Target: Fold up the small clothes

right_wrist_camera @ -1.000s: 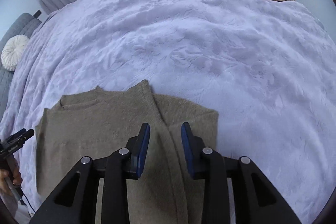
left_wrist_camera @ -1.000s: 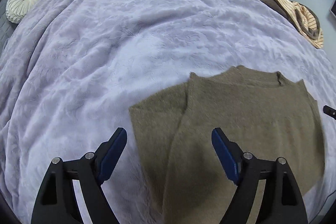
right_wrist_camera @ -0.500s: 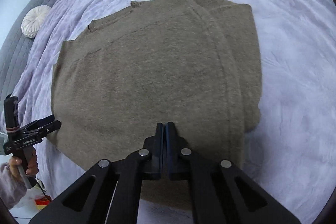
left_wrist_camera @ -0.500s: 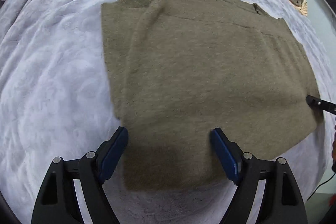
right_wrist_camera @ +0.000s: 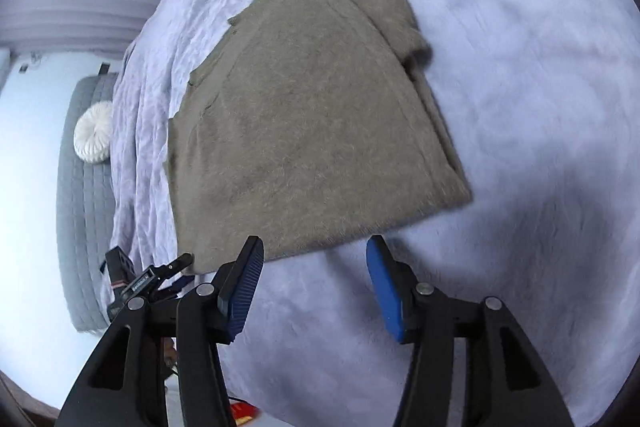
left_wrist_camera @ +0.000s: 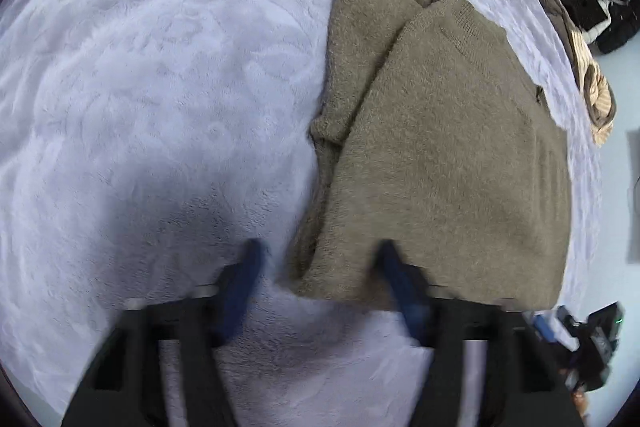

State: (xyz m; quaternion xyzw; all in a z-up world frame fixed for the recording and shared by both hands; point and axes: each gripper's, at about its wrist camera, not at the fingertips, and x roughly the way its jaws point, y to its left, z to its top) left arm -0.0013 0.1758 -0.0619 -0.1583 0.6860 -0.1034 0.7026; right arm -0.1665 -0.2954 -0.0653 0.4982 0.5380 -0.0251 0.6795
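Olive knit sweater (left_wrist_camera: 448,147) lies sleeve-folded on the lilac bed (left_wrist_camera: 160,87); left tool (left_wrist_camera: 320,267), just narrowing, straddles its hem corner unpinched, while right tool (right_wrist_camera: 314,267) has just spread, empty, before the hem.

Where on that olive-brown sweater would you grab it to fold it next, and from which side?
Probably the sweater's near bottom hem, at its two corners, coming in low from the bed's near edge. It lies flat on the lavender blanket with its sleeves already folded in, so that straight, free hem can lift and carry up toward the collar. The left gripper already straddles one hem corner; the right gripper is open just short of the hem.
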